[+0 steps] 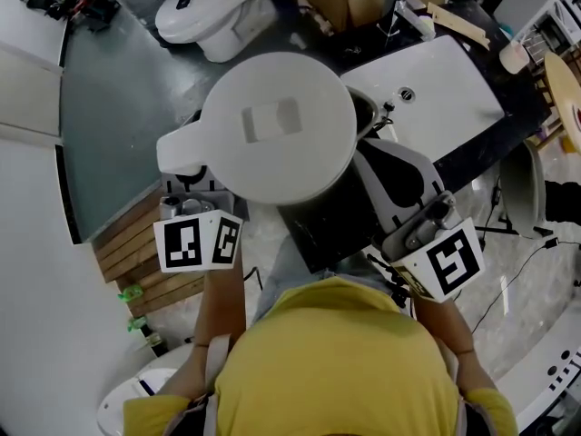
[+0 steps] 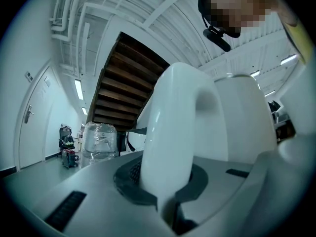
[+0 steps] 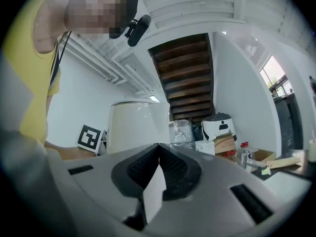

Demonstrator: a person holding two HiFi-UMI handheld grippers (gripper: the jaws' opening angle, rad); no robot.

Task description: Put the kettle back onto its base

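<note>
Left tool: clamped on the handle of the white electric kettle; this one grip carries it upright, lid uppermost. 
Kettle: held in the air close in front of the person and resting on nothing; its body hides whatever lies straight beneath. 
Base: in no view, so setting down is judged not yet begun. 
Right tool: jaws together, nothing held, beside the kettle but apart from it, probably spare for steadying. 
Beyond: white washbasin; toilet.
</note>
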